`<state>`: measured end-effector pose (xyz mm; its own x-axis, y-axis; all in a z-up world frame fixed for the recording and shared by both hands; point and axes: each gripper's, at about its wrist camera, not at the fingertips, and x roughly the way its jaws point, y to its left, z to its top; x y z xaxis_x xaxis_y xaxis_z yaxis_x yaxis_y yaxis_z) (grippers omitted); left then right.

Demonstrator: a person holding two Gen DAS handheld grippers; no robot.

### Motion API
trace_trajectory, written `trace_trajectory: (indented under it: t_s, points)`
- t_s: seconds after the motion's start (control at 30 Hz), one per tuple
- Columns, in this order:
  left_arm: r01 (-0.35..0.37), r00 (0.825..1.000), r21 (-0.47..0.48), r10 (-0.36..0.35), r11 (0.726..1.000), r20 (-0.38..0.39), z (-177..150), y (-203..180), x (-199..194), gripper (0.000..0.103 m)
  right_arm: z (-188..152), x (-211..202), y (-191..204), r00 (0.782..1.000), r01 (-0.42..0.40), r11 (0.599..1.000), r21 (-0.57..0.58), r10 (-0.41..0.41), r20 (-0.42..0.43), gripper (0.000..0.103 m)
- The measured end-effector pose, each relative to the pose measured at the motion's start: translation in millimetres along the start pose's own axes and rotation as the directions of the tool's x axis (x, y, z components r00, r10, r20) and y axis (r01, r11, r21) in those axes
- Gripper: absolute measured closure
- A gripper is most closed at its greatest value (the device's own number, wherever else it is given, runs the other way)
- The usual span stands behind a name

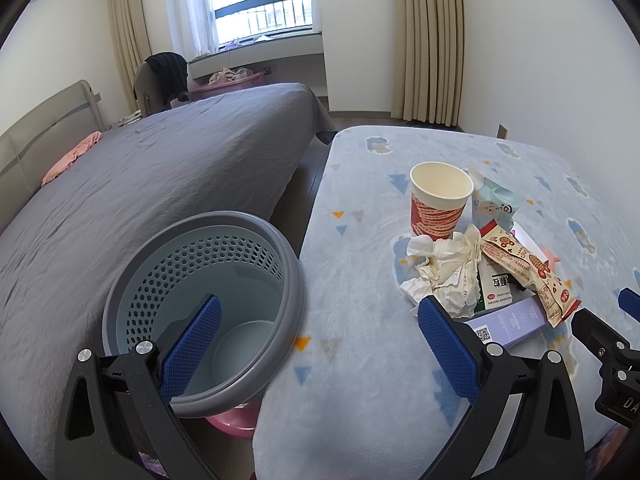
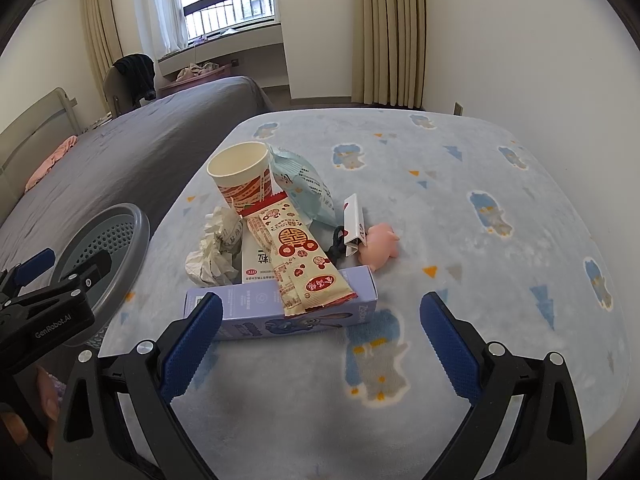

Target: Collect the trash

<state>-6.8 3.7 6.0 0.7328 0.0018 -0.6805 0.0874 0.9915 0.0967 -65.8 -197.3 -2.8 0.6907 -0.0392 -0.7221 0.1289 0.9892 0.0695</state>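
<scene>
While nothing is gripped yet, the trash pile lies just ahead of the right gripper [image 2: 320,336], whose jaws are spread wide: a light, stiff purple box [image 2: 280,312] nearest, a crinkly snack wrapper [image 2: 296,256] across it, soft crumpled paper [image 2: 216,248] and a crushable paper cup [image 2: 242,172] beyond. Best pinched at edges. The left gripper [image 1: 320,332], jaws also apart, straddles the wastebasket [image 1: 208,304] rim and the blanketed surface [image 1: 360,360].

Left gripper [image 1: 320,344] open, bin [image 1: 168,280] w/ trash pile [image 1: 460,272] nearby
</scene>
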Motion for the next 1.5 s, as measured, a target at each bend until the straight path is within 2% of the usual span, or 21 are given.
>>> trace_trajectory:
  t_s: [0.87,1.27,1.5]
  points:
    - [0.001,1.0,0.0,-0.001,1.0,0.001,-0.9,-0.1,0.1,0.006,0.1,0.6,-0.2,1.0,0.0,1.0,-0.001,0.0,0.0,0.008]
    - [0.011,1.0,-0.005,-0.011,1.0,-0.007,-0.3,3.1,1.5,0.006,-1.7,8.6,-15.5,0.999,-0.012,0.999,0.046,0.014,-0.039,0.008]
    - [0.014,1.0,-0.01,-0.015,1.0,-0.023,-1.2,2.7,7.2,0.006,11.8,15.2,-9.4,0.998,-0.014,0.999,-0.042,0.011,-0.054,0.009]
